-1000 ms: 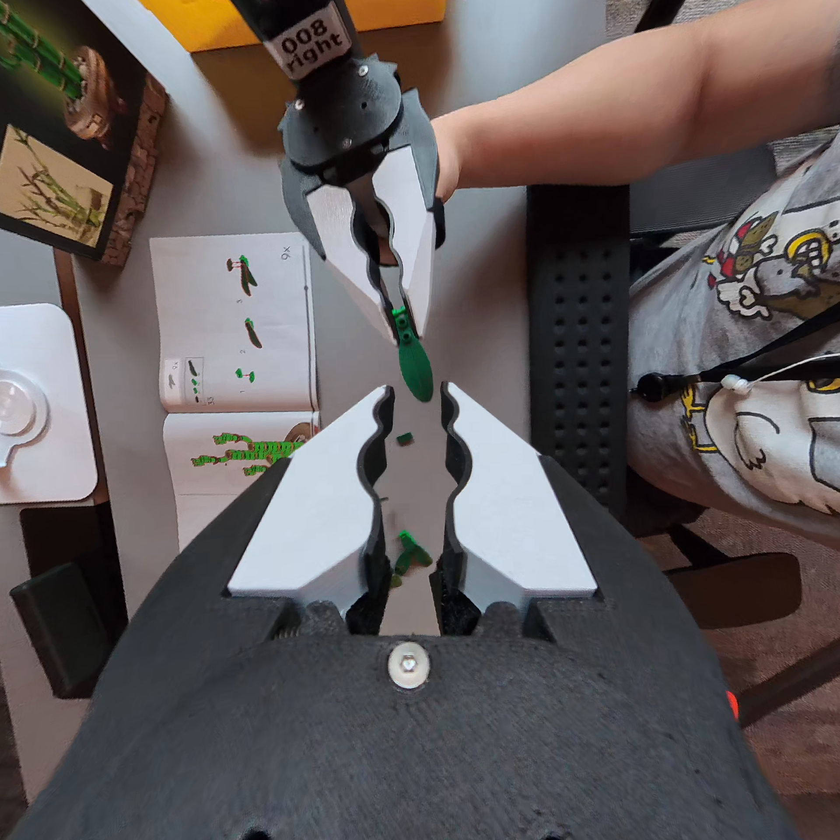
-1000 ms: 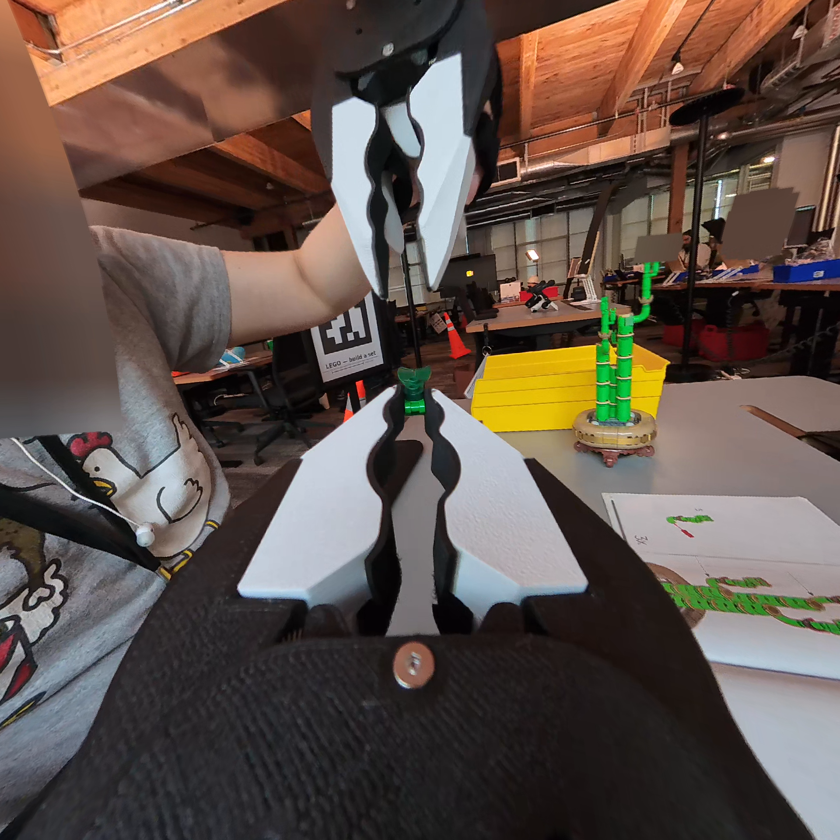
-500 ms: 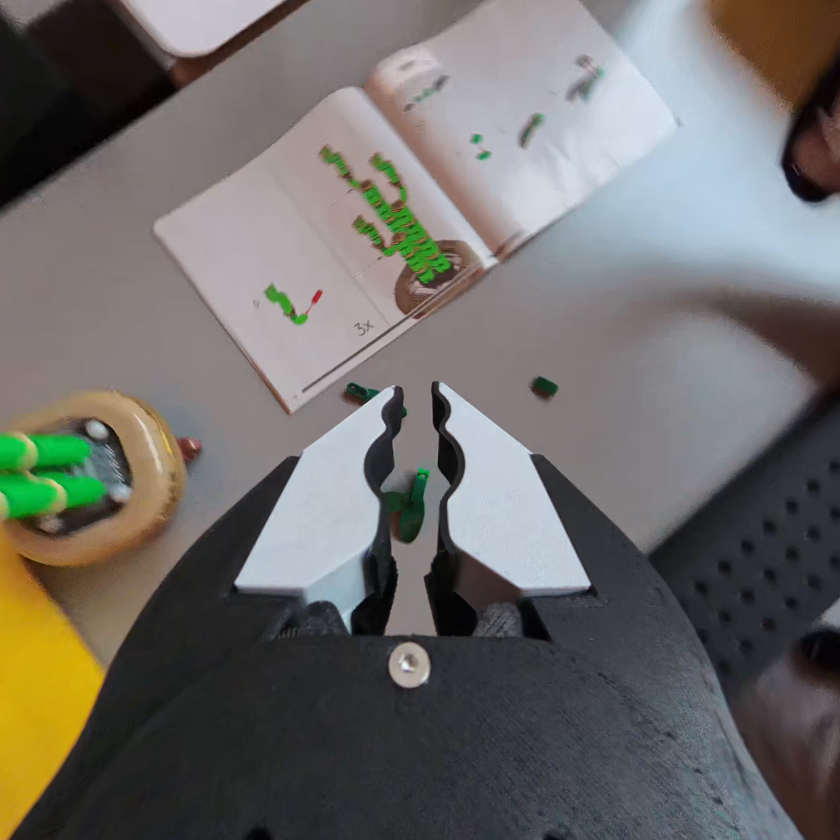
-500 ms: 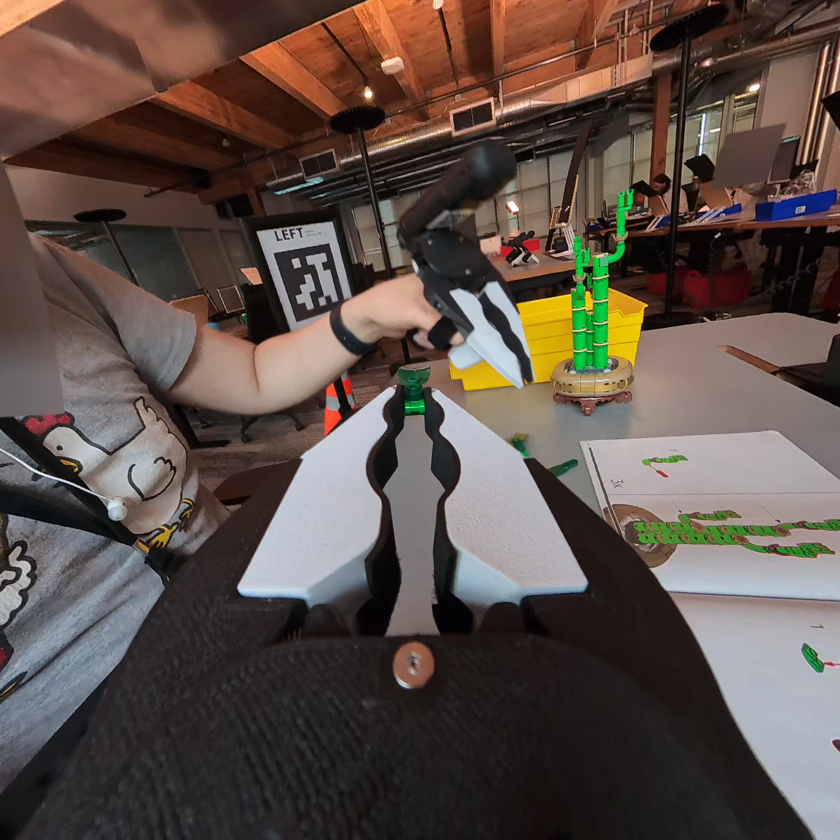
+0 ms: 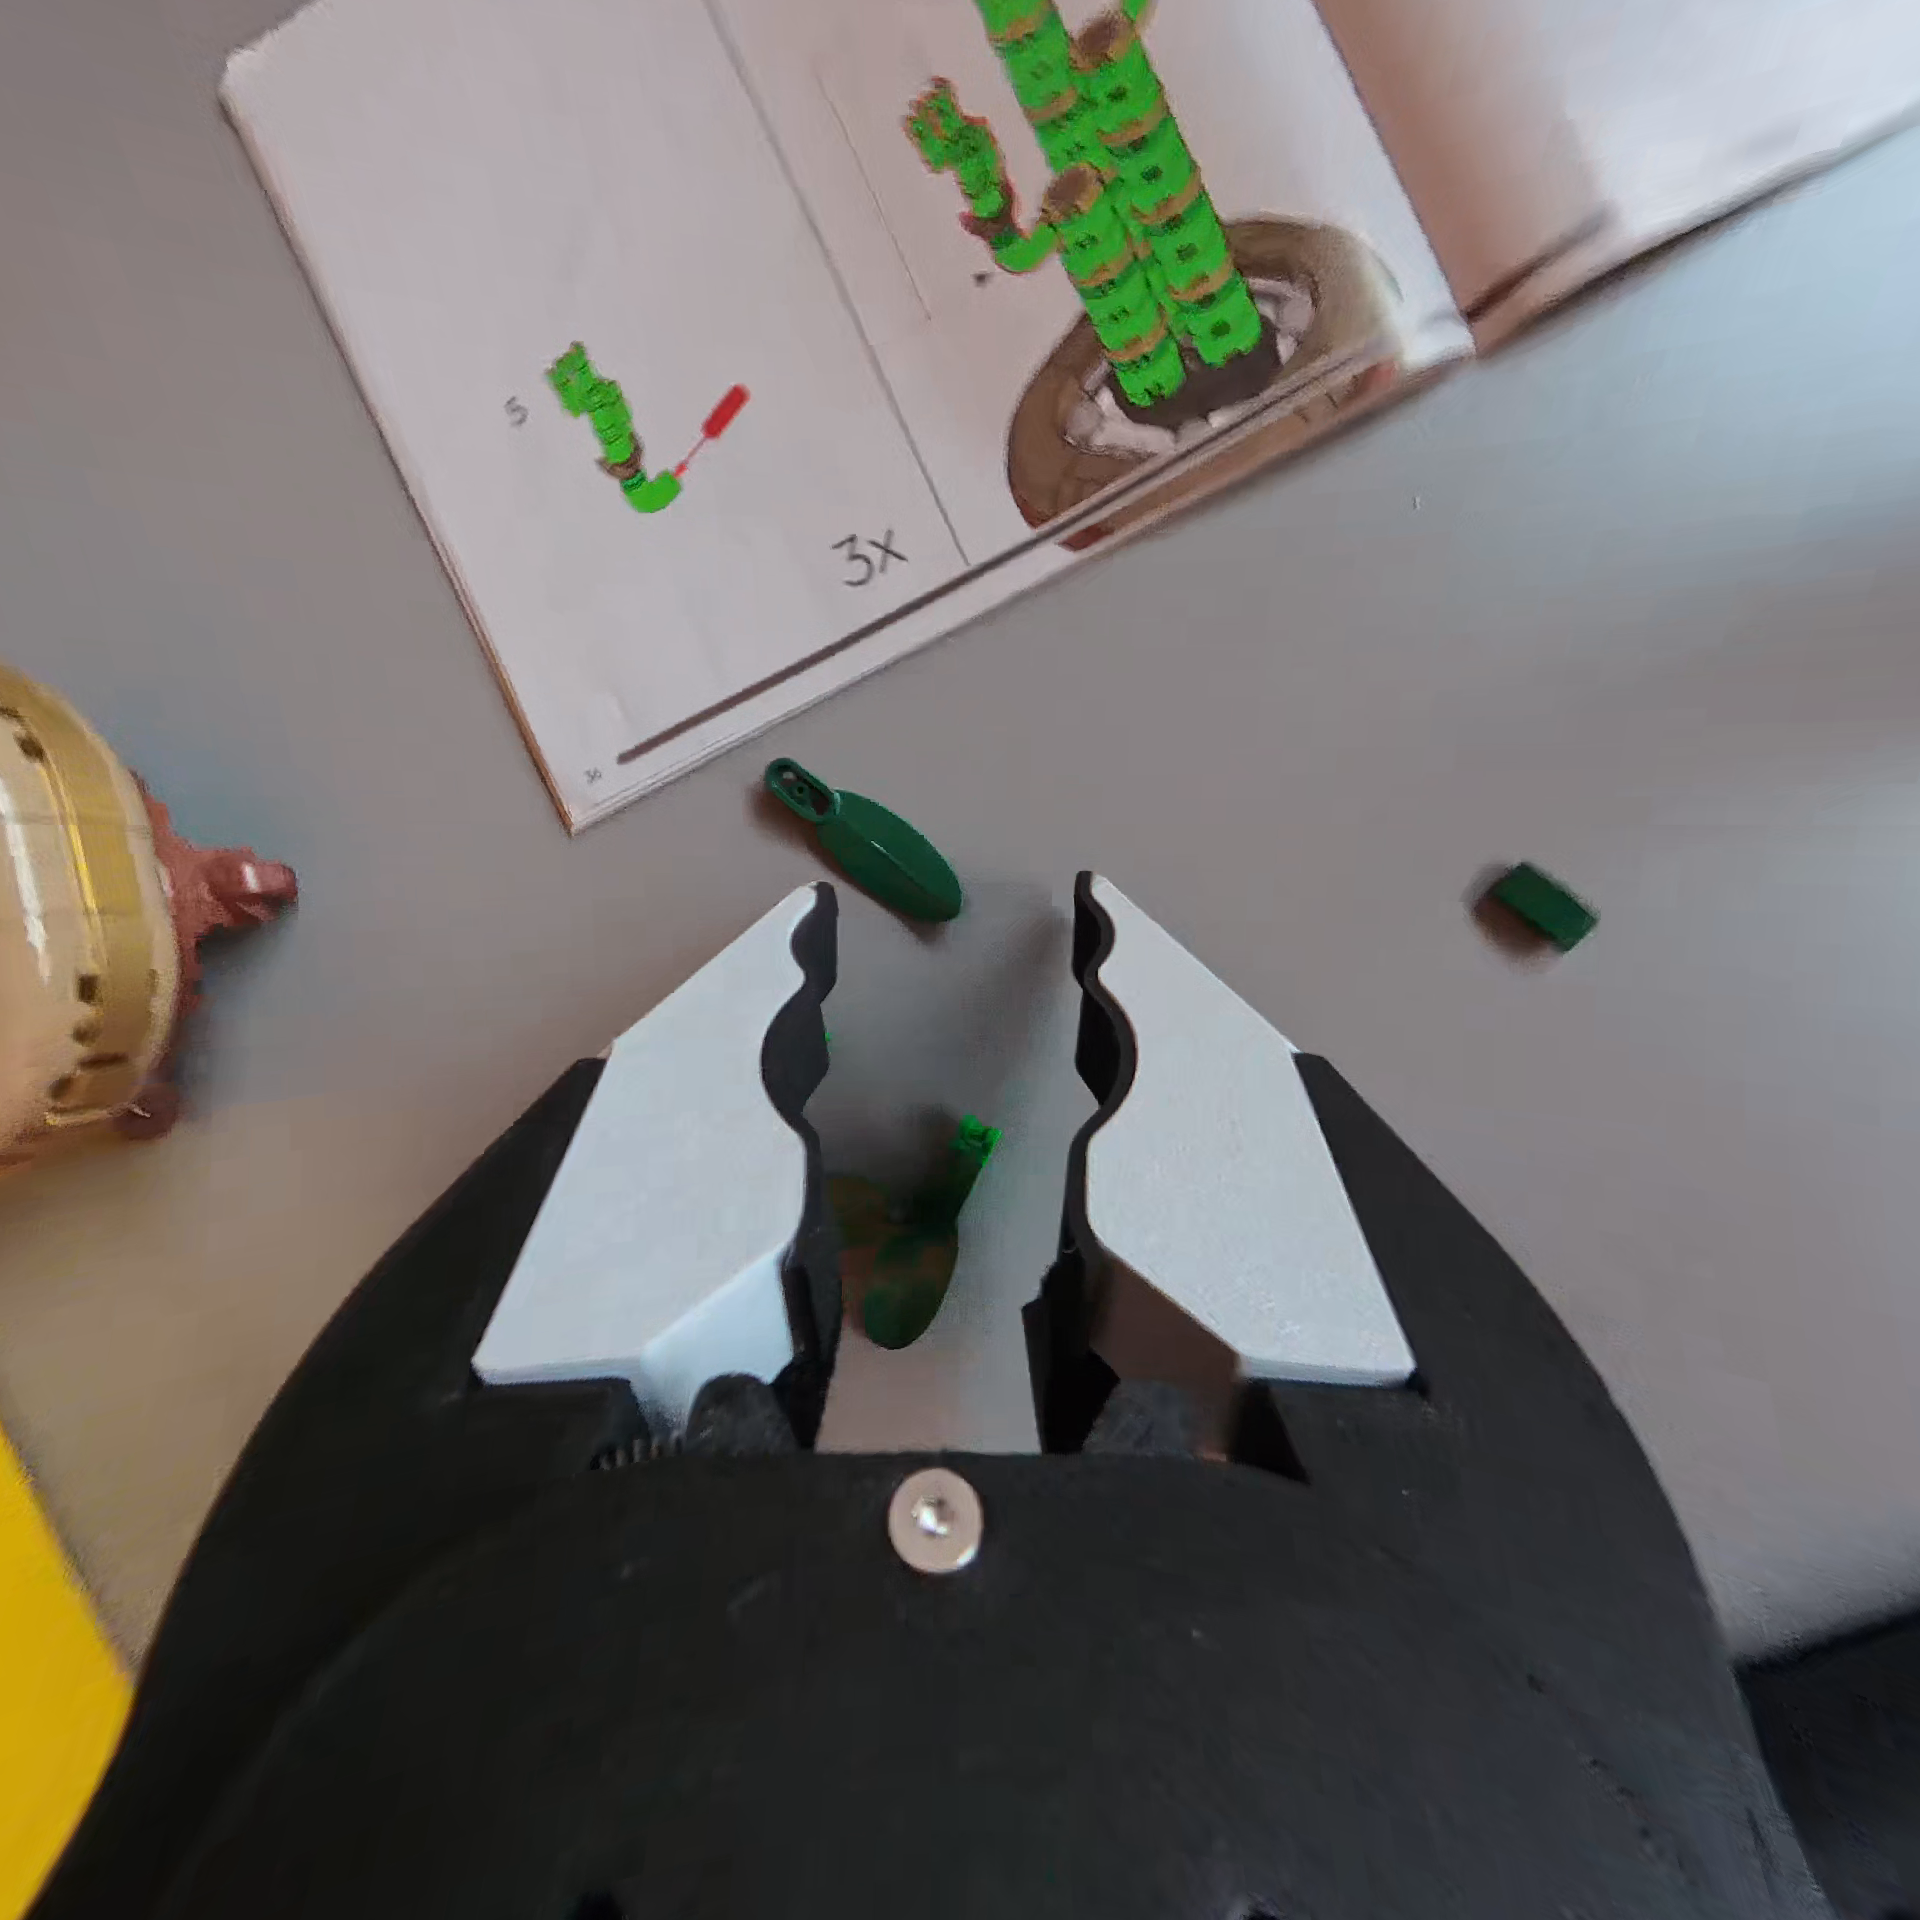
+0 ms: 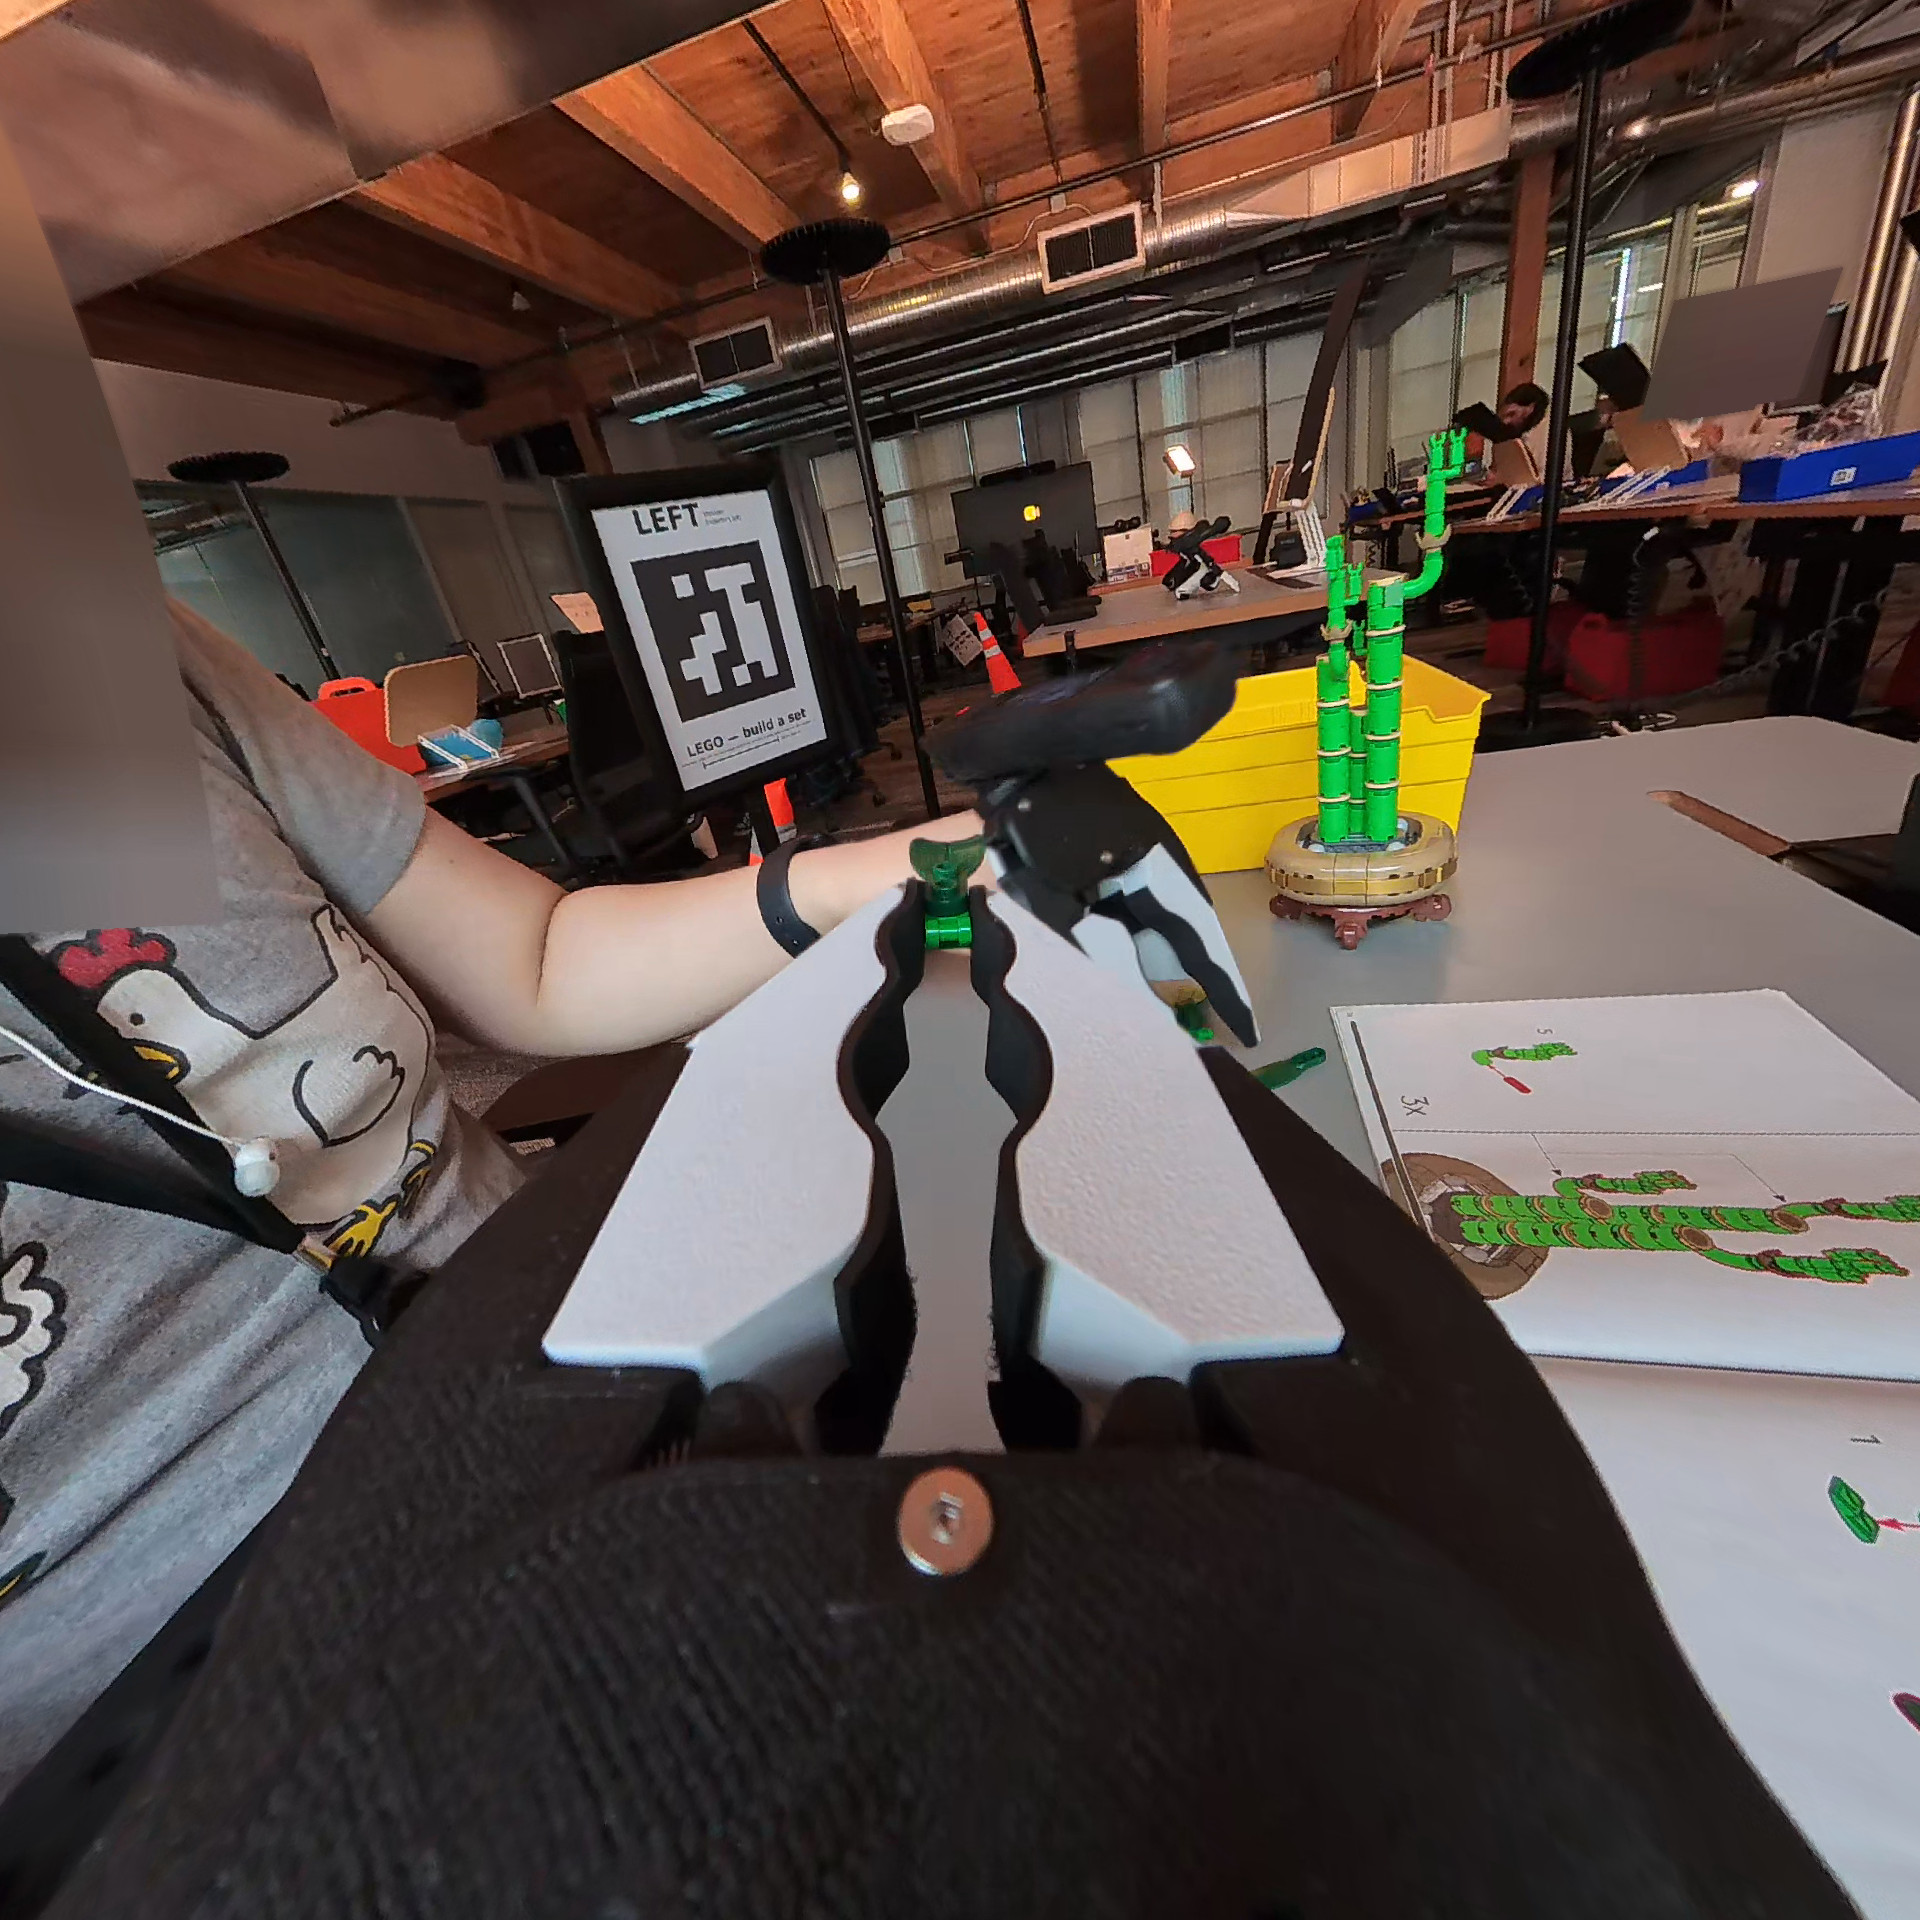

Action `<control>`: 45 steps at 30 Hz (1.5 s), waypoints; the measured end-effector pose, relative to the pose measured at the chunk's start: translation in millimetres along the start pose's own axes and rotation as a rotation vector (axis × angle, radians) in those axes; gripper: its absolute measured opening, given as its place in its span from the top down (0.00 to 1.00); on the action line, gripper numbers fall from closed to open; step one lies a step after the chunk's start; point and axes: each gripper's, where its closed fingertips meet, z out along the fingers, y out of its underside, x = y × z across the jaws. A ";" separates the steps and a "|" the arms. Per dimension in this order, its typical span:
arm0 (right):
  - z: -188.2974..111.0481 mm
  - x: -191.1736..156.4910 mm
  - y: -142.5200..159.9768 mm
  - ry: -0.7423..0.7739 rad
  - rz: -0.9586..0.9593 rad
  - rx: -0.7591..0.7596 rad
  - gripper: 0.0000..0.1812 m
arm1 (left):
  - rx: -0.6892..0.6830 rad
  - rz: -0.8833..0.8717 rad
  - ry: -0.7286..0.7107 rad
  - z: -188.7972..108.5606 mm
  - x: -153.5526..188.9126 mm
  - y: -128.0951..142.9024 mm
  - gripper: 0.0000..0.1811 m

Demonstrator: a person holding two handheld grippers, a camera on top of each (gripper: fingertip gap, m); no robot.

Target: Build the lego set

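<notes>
My left gripper (image 5: 953, 894) is open and empty, pointing down at the grey table (image 5: 1351, 675). A dark green leaf piece with a bright green clip (image 5: 914, 1247) lies on the table between its fingers, blurred. A second dark green leaf (image 5: 862, 836) lies just past the left fingertip. A small dark green tile (image 5: 1538, 920) lies to the right. My right gripper (image 6: 945, 909) is shut on a small green clip piece with a dark leaf top (image 6: 943, 883), held up in the air. The left gripper (image 6: 1210, 1013) shows beyond it, low over the table.
The open instruction booklet (image 5: 727, 364) lies just beyond the leaves; it also shows in the right wrist view (image 6: 1662, 1143). The built bamboo model (image 6: 1361, 727) on its tan base (image 5: 73, 914) stands to the left. Yellow bins (image 6: 1247, 769) stand behind it. A person's arm (image 6: 623, 935) reaches across. Some 25 cm of space lies between my two pairs of fingers. The small dark green tile (image 5: 1538, 920) lies around 8 cm away from my left fingertips.
My left gripper has swung away from the right gripper, dropped low over the leaf pieces on the table, and opened wider. My right gripper still holds its green piece.
</notes>
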 end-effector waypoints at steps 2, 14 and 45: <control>-1.4 0.5 -1.0 0.001 0.003 0.008 0.97 | 0.016 0.182 -0.038 -3.8 1.0 -1.7 0.77; -4.8 -4.3 -7.3 -0.006 -0.014 0.018 0.97 | -0.076 0.763 -0.125 -9.0 -2.0 8.5 0.86; 39.4 0.6 43.5 0.071 -0.098 -0.209 0.97 | 0.745 -0.577 1.217 -172.6 92.3 -76.1 1.00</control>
